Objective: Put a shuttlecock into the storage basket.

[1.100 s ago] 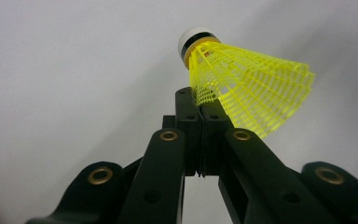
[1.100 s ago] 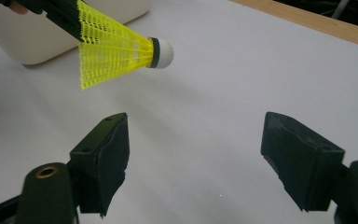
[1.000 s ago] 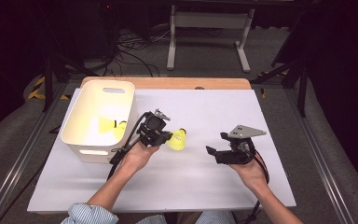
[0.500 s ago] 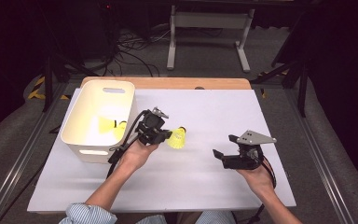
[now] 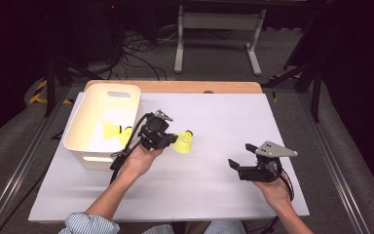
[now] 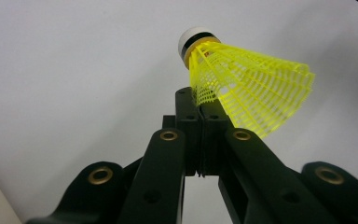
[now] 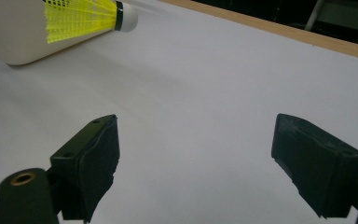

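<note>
The left gripper has its fingers clamped on the skirt edge of a yellow shuttlecock, held over the white surface beside the bin; it looks feather-light and crushable, better held gently near the cork, while the right gripper stands wide apart, empty.

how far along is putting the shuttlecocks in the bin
Done: one yellow plastic shuttlecock already lies inside the white plastic bin. In hand: the left gripper pinches a second yellow shuttlecock's skirt beside the bin. Left: dropping it in. The right gripper is open, holding nothing.
</note>
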A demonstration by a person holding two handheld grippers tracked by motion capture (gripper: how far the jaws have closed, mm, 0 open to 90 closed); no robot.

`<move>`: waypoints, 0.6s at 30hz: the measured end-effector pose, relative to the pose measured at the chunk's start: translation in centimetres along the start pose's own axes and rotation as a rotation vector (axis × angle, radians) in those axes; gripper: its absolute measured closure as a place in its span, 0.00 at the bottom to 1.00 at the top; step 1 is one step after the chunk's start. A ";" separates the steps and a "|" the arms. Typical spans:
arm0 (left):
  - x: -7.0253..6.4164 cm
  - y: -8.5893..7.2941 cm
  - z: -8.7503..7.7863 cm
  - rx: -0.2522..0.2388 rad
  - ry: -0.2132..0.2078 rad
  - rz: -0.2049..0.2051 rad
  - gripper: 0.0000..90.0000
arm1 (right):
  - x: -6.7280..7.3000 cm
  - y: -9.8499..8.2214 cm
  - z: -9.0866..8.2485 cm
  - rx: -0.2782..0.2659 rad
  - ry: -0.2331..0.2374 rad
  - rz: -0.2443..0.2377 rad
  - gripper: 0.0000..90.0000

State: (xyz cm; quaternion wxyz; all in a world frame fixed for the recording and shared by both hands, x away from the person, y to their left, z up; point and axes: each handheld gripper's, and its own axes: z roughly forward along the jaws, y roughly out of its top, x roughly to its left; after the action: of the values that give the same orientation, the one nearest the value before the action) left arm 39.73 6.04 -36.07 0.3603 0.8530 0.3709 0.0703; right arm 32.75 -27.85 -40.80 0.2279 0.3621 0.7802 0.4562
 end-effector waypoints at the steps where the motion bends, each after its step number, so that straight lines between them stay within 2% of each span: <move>1: 0.0 0.0 -0.1 -0.002 0.001 -0.004 0.99 | 0.0 -0.2 -0.1 -0.006 -0.006 0.001 0.16; 8: 0.3 -0.1 -0.5 -0.004 0.002 -0.010 0.99 | -0.2 -1.0 -0.7 -0.036 -0.026 -0.004 0.15; 18: 0.3 0.3 -1.2 -0.009 0.005 -0.010 0.99 | -0.9 -2.8 -1.5 -0.057 -0.049 0.026 0.13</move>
State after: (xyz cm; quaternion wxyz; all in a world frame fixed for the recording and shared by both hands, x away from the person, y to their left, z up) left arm 39.66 6.82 -35.01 0.3635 0.8495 0.3756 0.0721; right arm 31.26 -30.24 -42.48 0.2512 0.3767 0.7564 0.4720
